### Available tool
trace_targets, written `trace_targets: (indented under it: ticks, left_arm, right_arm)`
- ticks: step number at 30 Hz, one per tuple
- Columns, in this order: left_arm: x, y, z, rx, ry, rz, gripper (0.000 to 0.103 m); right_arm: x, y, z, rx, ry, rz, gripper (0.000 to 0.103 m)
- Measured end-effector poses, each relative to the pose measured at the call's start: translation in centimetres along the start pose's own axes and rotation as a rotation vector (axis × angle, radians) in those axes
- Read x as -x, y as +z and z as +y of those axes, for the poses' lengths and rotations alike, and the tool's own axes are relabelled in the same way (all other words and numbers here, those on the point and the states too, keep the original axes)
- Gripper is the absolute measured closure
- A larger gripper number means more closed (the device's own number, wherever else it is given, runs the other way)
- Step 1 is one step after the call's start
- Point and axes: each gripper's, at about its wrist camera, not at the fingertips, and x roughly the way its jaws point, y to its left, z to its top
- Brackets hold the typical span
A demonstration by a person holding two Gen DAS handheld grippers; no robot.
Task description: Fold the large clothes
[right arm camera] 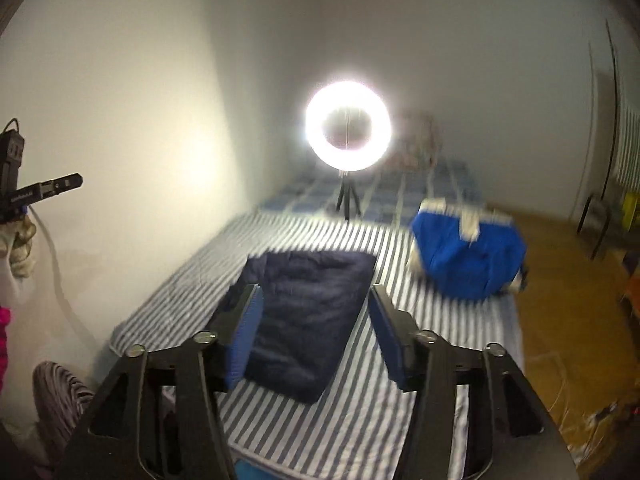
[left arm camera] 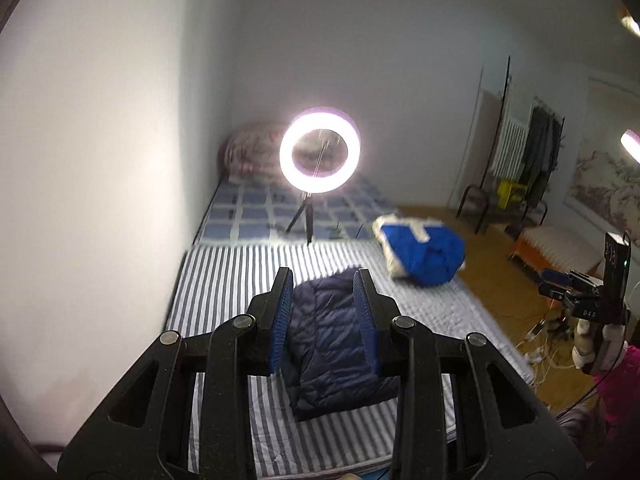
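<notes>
A dark navy quilted jacket (left arm camera: 340,344) lies folded into a rectangle on the striped bed sheet (left arm camera: 224,280); it also shows in the right wrist view (right arm camera: 308,308). A bright blue and white garment (left arm camera: 424,256) lies bunched at the bed's right edge, also in the right wrist view (right arm camera: 468,256). My left gripper (left arm camera: 324,280) is open and empty, held above the navy jacket. My right gripper (right arm camera: 316,296) is open and empty, also above the jacket. The right gripper shows at the far right of the left wrist view (left arm camera: 556,280).
A lit ring light on a small tripod (left arm camera: 320,152) stands on the checked blanket (left arm camera: 256,212) at the back. A white wall (left arm camera: 100,160) runs along the bed's left side. A clothes rack (left arm camera: 532,160), a stool (left arm camera: 556,244) and cables (left arm camera: 540,344) are on the wooden floor at the right.
</notes>
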Motion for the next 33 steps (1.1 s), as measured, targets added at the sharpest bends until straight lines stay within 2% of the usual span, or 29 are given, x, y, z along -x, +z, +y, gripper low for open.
trace_targets:
  ticks: [2, 3, 5, 9, 11, 13, 15, 19, 23, 26, 29, 33]
  left_arm:
    - [0.6, 0.7, 0.2, 0.013, -0.006, -0.013, 0.071]
    - [0.2, 0.7, 0.3, 0.017, -0.007, -0.008, 0.069]
    - [-1.4, -0.1, 0.5, 0.032, -0.003, 0.013, 0.063]
    - [-7.9, -4.3, 1.2, 0.104, -0.02, 0.08, 0.062]
    - [-12.6, -6.9, 1.6, 0.149, -0.019, 0.142, 0.062]
    - [-17.0, -9.1, 1.5, 0.156, -0.013, 0.202, 0.064]
    - [-21.5, -11.0, 1.0, 0.132, 0.001, 0.26, 0.076]
    - [-28.9, -14.1, 1.3, 0.128, 0.007, 0.366, 0.077]
    - [-33.4, -15.8, 1.9, 0.096, 0.038, 0.399, 0.077]
    - [-36.1, -16.6, 3.5, 0.123, 0.049, 0.436, 0.077]
    - [-38.4, -17.4, 5.3, 0.14, 0.103, 0.454, 0.077]
    - [-41.2, -19.8, 7.8, 0.172, 0.127, 0.542, 0.077]
  right_arm:
    - [0.9, 0.9, 0.0, 0.027, -0.029, -0.031, 0.037]
    - [0.9, 1.0, -0.1, 0.035, -0.044, -0.033, 0.032]
    - [0.0, 0.9, -0.6, 0.03, -0.072, -0.03, 0.029]
    - [-3.8, -1.4, -2.3, -0.042, -0.075, -0.035, 0.028]
    - [-6.5, -2.8, -2.7, -0.065, -0.086, -0.015, 0.028]
    - [-8.7, -4.0, -3.0, -0.079, -0.088, 0.017, 0.029]
    - [-10.6, -5.1, -3.1, -0.093, -0.08, 0.029, 0.042]
    - [-15.2, -6.8, -3.3, -0.134, -0.017, 0.046, 0.051]
    - [-19.9, -8.1, -3.4, -0.148, 0.02, 0.117, 0.055]
    - [-24.0, -9.4, -3.2, -0.162, 0.037, 0.191, 0.056]
    - [-27.3, -10.4, -3.1, -0.186, 0.052, 0.248, 0.056]
    - [-30.2, -11.5, -3.1, -0.183, 0.06, 0.31, 0.056]
